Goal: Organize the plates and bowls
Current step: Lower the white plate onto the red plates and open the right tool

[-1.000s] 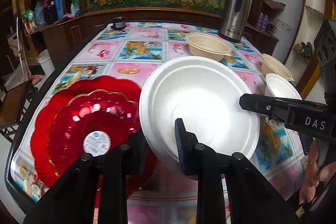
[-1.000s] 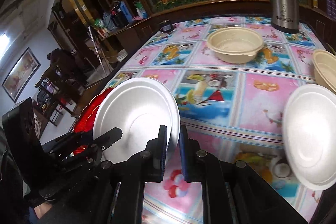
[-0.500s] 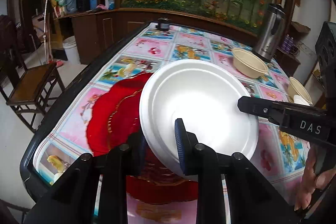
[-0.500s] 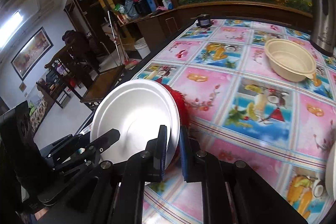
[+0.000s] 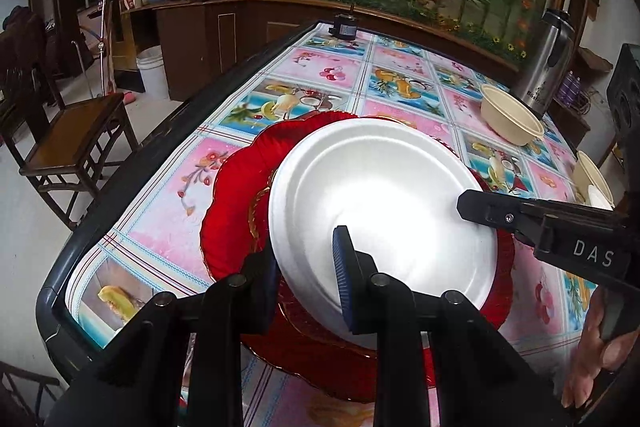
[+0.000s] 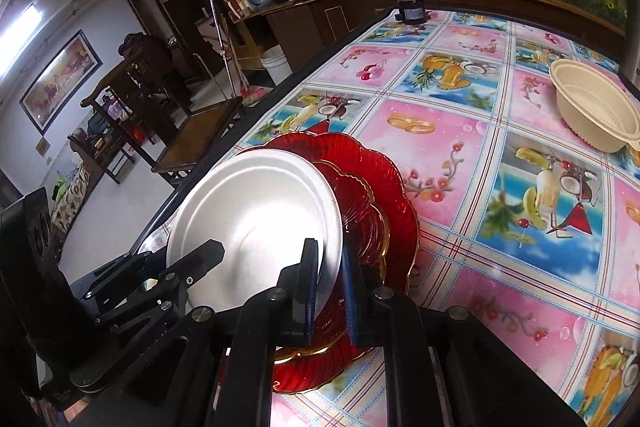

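Note:
A white foam plate [image 5: 384, 199] is held tilted just above two stacked red glass plates [image 5: 236, 195] at the table's near left corner. My left gripper [image 5: 306, 279] is shut on the white plate's near rim. My right gripper [image 6: 328, 287] is shut on its opposite rim, and its finger shows in the left wrist view [image 5: 492, 209]. The white plate [image 6: 256, 227] covers most of the red plates [image 6: 380, 195] in the right wrist view. A cream bowl [image 6: 592, 107] stands further back on the table.
A steel thermos [image 5: 548, 63] stands behind the cream bowl [image 5: 510, 121]. Another cream bowl and a white plate [image 5: 594, 183] sit at the right edge. A small dark object [image 5: 344, 27] is at the far end. A wooden chair [image 5: 68, 139] stands left of the table.
Both grippers carried the white plate leftward, from beside the red plates to directly over them, and lowered it toward them.

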### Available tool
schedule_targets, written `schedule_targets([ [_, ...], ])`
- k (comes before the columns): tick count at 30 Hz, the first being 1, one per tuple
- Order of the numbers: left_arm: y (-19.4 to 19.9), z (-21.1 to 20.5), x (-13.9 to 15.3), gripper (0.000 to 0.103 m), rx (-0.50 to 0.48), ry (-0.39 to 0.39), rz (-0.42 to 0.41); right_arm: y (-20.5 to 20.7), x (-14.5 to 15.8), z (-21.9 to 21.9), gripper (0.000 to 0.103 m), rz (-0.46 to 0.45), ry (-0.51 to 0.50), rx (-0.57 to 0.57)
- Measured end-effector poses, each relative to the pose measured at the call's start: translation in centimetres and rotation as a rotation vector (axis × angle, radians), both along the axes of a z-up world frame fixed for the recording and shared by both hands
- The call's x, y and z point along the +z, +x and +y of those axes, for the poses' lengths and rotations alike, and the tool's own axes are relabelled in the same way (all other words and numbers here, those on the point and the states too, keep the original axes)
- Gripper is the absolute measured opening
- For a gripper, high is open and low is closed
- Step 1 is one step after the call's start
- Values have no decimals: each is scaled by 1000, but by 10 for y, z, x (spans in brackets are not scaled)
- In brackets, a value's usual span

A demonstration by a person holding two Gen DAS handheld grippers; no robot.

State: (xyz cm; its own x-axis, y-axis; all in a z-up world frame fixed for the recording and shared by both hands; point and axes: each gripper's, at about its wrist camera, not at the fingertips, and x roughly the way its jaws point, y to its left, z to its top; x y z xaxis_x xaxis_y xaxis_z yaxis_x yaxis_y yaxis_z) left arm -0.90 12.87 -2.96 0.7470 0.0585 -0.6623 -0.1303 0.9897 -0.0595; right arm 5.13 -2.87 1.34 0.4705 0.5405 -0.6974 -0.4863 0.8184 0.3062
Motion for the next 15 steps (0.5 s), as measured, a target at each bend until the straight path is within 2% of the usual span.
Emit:
schedule_targets([
  [10,2,6,-1,22,31,8,4,6,-8,4,11,15,-13,-8],
  [15,2,8,2,22,41,8,-1,9,-8,5,15,9,-12,-13],
])
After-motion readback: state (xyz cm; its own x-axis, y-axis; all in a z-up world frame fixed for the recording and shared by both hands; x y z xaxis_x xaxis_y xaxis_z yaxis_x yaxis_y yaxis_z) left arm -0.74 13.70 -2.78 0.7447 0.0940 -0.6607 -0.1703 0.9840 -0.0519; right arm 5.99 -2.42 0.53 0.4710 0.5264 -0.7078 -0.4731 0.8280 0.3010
